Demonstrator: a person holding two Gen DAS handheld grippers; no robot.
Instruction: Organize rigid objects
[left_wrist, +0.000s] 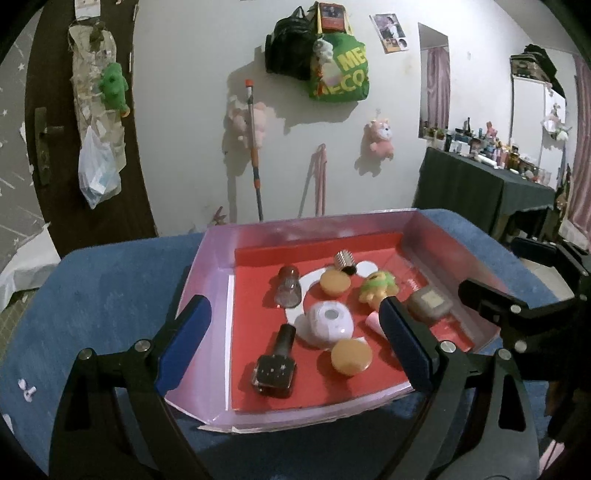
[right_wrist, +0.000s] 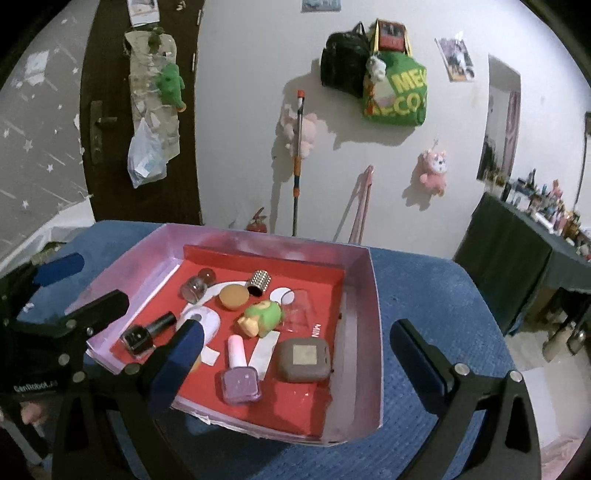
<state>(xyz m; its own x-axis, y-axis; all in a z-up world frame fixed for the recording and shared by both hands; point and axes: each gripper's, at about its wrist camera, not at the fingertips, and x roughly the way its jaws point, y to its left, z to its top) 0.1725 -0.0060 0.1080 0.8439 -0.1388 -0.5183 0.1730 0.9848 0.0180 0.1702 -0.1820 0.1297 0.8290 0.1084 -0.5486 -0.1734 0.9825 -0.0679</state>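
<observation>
While both tools hang open and empty over the near edge of the tray, we see their flat blue rubber pads on black jointed frames spread wide. Our left tool (left_wrist: 295, 336) is tilted down toward the tray, 1 pad above the pale left wall and the other above the red floor; nothing sits between them in a grip. Our right tool (right_wrist: 299, 354) is likewise released, its left pad over the tray's near-left part, its right pad out past the right wall above the blue carpet-like cover of the bench (right_wrist: 436, 295).

The tray (right_wrist: 364, 332) is a shallow cardboard box with glossy lilac walls and a smooth red floor bearing white printed shapes. All the rigid things lie inside it. Nearest in the left view is a dark square nail polish bottle (left_wrist: 275, 367) lying on its side, just beside a round orange puff-shaped piece (left_wrist: 351, 357). Nearest in the right view lies a lilac nail polish bottle (right_wrist: 240, 380) with a pale pink cap, beside a brown rounded-square case (right_wrist: 303, 359). A white rounded case (left_wrist: 327, 323) sits mid-tray. Farther back lie a green and yellow rubbery toy figure (right_wrist: 260, 317), a second orange round piece (right_wrist: 233, 296), a small clear glass bottle (right_wrist: 195, 286) on its side, and a studded metal cylinder (right_wrist: 258, 282).

Beyond the bench, bags and plush toys hang on the white wall (left_wrist: 184, 110).
</observation>
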